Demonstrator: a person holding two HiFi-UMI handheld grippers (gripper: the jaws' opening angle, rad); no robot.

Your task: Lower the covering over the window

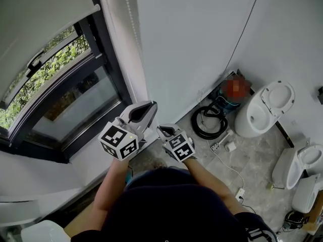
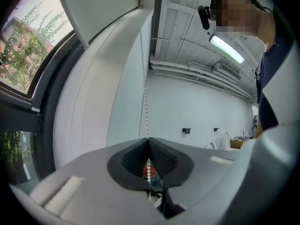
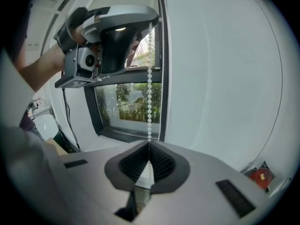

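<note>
A pale roller blind (image 1: 40, 19) covers the upper part of the dark-framed window (image 1: 65, 95). Its white bead chain (image 1: 132, 29) hangs down along the wall beside the frame. In the left gripper view the left gripper (image 2: 149, 142) is shut on the bead chain (image 2: 146, 111), which runs up from the pinched jaws. The right gripper (image 3: 149, 144) is shut on the same bead chain (image 3: 149, 93) lower down. Directly above it, the left gripper (image 3: 150, 25) holds the strand. In the head view the left gripper (image 1: 150, 106) is higher than the right gripper (image 1: 162, 131).
Two white toilets (image 1: 265, 107) (image 1: 300, 163) stand on the tiled floor at the right. A coiled black hose (image 1: 208, 122) lies by the wall beside a teal canister. A white cable with a plug (image 1: 227, 158) trails across the floor. The white window sill (image 1: 96, 158) is below the left gripper.
</note>
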